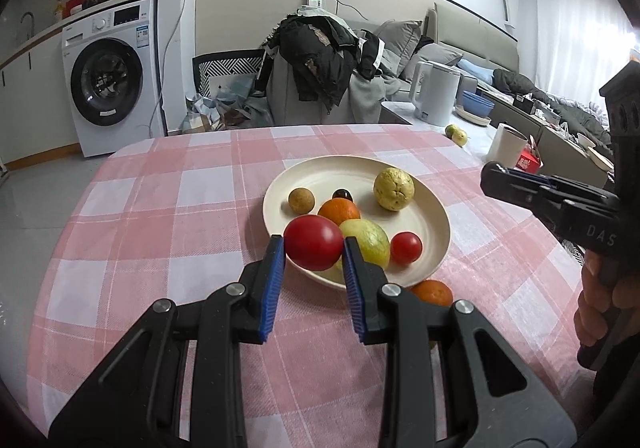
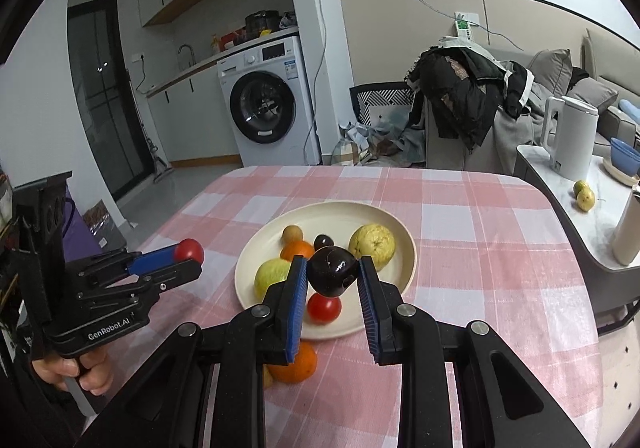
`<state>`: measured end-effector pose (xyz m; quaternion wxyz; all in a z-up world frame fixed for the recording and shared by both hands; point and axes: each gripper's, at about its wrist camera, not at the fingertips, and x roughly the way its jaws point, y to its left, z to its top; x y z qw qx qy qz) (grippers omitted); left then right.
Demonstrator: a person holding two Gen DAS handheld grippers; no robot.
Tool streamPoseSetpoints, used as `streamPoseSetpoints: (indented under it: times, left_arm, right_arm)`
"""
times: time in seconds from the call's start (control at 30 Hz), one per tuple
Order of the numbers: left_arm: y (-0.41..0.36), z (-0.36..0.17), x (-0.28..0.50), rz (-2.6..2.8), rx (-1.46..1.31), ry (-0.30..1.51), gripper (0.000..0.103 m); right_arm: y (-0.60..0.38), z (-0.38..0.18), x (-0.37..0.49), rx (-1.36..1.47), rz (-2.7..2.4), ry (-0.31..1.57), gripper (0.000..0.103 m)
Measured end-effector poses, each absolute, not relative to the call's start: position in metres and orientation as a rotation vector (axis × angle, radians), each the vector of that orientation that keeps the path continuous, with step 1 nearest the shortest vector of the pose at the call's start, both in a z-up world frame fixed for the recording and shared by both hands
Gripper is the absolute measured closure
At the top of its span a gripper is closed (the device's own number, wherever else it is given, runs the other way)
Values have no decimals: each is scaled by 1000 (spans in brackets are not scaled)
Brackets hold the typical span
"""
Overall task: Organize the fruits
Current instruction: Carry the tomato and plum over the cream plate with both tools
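- Left wrist view: nearest the lens, the left gripper [image 1: 314, 248] has its blue pads clamped on a large red tomato [image 1: 313, 243], held above the near rim of the cream plate [image 1: 434, 244].
- On the plate lie a green-yellow fruit [image 1: 370, 246], a small red tomato [image 1: 406, 247], an orange [image 1: 339, 209], a small brown fruit [image 1: 299, 200], a dark fruit [image 1: 342, 194] and a bumpy yellow fruit [image 1: 394, 189].
- A second orange [image 1: 432, 292] sits on the checked tablecloth [image 1: 160, 208], just beside the plate's near rim and off it.
- The right gripper [image 1: 492, 178] comes in from the right edge of this view, side-on; its jaws cannot be read here.
- Right wrist view: nearest, the right gripper [image 2: 333, 274] is closed on a dark plum-like fruit [image 2: 333, 271], over the plate [image 2: 400, 232] and above a small red tomato [image 2: 324, 308].
- At left the left gripper [image 2: 188, 254], in a hand [image 2: 70, 368], carries its tomato [image 2: 189, 250] beyond the plate's left rim.
- Step in hand, as I judge it: both fruits are gripped and clear of the table, on the way to being set down.
- The next move calls for a free spot for each; the plate's far half looks barest, the near half crowded.
- Edges and room: the cloth to the left of and beyond the plate is open; the table's right edge runs near a side counter with a white kettle [image 2: 570, 136], so there is less room on that side. The stray orange [image 2: 294, 362] lies close under the right jaws.
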<state>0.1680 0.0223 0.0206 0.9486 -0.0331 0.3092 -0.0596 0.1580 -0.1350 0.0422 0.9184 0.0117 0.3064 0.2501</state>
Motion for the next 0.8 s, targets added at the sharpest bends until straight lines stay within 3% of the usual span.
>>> streamPoseSetpoints:
  times: [0.8]
  left_arm:
    - [19, -17, 228, -113, -58, 688, 77]
  right_arm:
    - [-134, 1, 199, 82, 481, 718, 77]
